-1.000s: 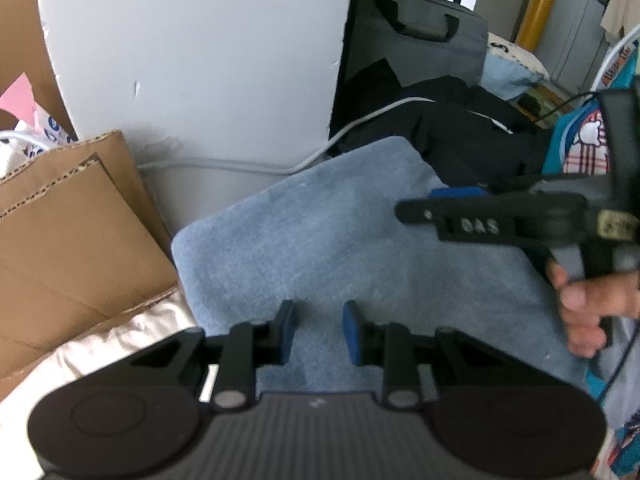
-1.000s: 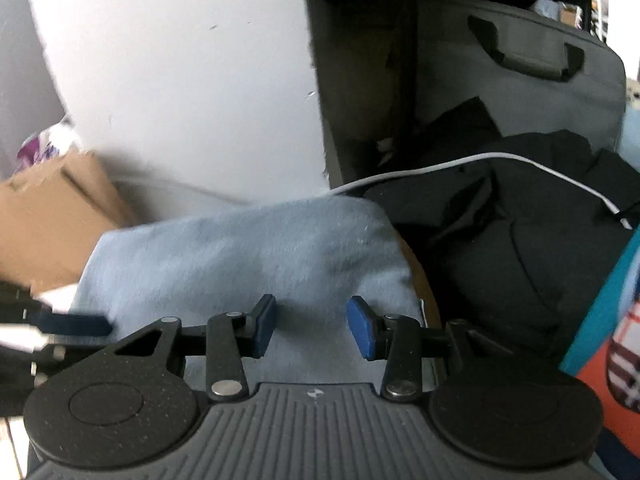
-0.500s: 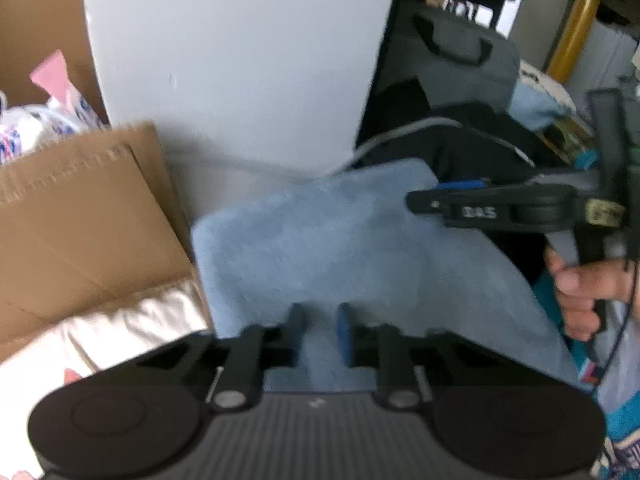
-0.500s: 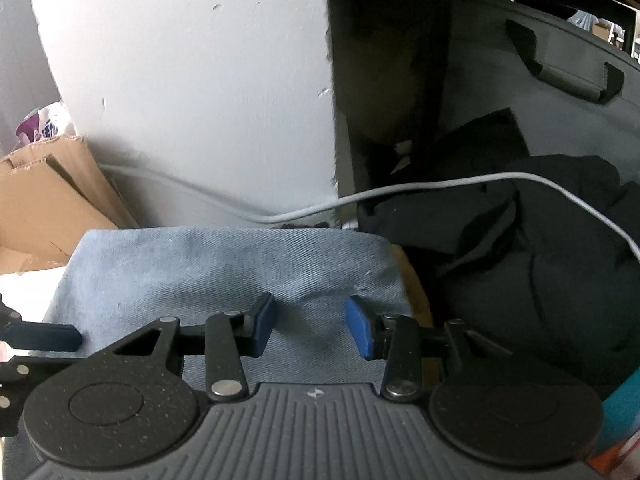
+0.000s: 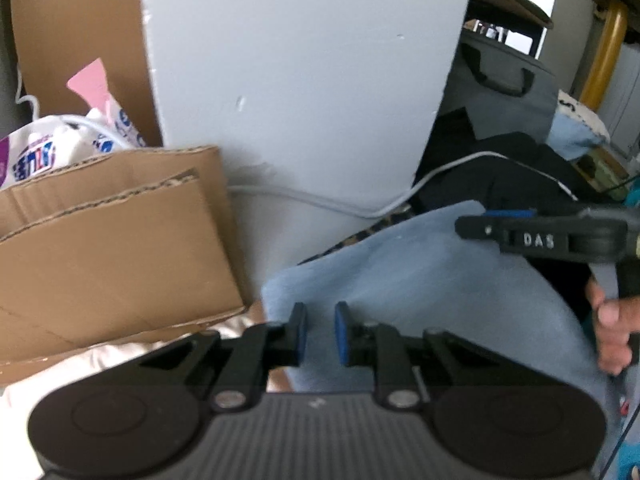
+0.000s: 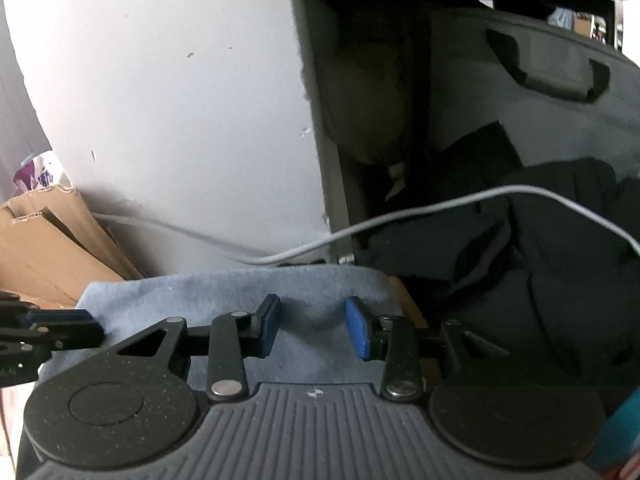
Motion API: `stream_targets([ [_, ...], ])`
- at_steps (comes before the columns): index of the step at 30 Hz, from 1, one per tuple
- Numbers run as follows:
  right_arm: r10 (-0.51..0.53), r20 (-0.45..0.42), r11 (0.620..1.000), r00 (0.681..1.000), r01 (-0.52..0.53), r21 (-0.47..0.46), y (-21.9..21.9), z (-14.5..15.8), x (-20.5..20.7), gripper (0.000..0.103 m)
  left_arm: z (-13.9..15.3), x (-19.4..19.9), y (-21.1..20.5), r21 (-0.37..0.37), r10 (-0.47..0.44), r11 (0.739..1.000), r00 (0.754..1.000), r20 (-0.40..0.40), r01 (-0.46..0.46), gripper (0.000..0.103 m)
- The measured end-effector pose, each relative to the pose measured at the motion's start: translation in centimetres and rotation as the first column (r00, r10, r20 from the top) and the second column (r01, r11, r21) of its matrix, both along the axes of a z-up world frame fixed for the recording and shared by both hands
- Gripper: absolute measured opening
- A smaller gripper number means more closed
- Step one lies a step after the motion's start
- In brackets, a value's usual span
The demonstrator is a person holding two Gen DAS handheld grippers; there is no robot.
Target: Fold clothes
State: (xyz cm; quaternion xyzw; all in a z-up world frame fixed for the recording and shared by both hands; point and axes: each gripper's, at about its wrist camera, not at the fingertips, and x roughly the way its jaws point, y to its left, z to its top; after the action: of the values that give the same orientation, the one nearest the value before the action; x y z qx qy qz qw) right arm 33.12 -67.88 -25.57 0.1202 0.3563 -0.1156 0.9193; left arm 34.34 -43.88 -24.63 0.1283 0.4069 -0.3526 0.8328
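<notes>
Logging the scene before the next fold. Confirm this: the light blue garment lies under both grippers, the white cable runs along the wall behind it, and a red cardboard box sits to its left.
Only the colour is wrong: the cardboard box is plain brown, as the left wrist view shows.

Left gripper (image 5: 319, 330) at lower centre, jaws narrowly apart over blue cloth (image 5: 432, 280). Right gripper (image 5: 496, 222) enters from right edge, hand (image 5: 610, 328) below it. Cardboard (image 5: 108, 248) left; white cable (image 5: 360, 210) centre.
</notes>
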Motion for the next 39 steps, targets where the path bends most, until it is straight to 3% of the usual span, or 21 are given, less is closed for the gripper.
stream_targets([
  [9, 0.012, -0.066, 1.0, 0.998, -0.011, 0.01, -0.3, 0.3, 0.9, 0.041, 1.7, 0.1, 2.1, -0.031, 0.019, 0.999, 1.0, 0.006, -0.019, 0.022],
  [16, 0.094, -0.048, 0.995, 0.994, -0.094, -0.009, 1.2, 2.9, -1.9, 0.041, 3.8, -1.6, 3.5, -0.095, -0.043, 0.994, 0.999, 0.018, 0.044, 0.028],
  [19, 0.125, -0.023, 0.992, 0.992, -0.125, 0.015, 2.8, 3.5, -3.9, 0.041, 3.9, -3.3, 3.3, -0.091, -0.098, 0.991, 0.995, 0.035, 0.101, 0.028],
  [26, 0.206, -0.011, 0.978, 0.978, -0.206, 0.016, 7.2, 2.8, -6.4, 0.042, 3.0, -6.4, 2.6, -0.086, -0.184, 0.979, 0.983, 0.022, 0.185, 0.027],
  [30, 0.241, -0.026, 0.97, 0.97, -0.241, 0.002, 9.1, 1.8, -7.4, 0.042, 1.6, -7.5, 2.5, -0.034, -0.207, 0.978, 0.978, 0.03, 0.208, 0.025],
  [34, 0.259, -0.044, 0.966, 0.965, -0.259, -0.002, 10.4, 0.6, -8.4, 0.042, -0.6, -7.9, 2.9, 0.022, -0.214, 0.977, 0.976, 0.028, 0.214, 0.024],
  [39, 0.28, -0.08, 0.956, 0.957, -0.286, -0.064, 12.1, 0.0, -9.4, 0.041, -1.3, -7.8, 3.4, 0.011, -0.198, 0.98, 0.98, 0.003, 0.198, 0.024],
])
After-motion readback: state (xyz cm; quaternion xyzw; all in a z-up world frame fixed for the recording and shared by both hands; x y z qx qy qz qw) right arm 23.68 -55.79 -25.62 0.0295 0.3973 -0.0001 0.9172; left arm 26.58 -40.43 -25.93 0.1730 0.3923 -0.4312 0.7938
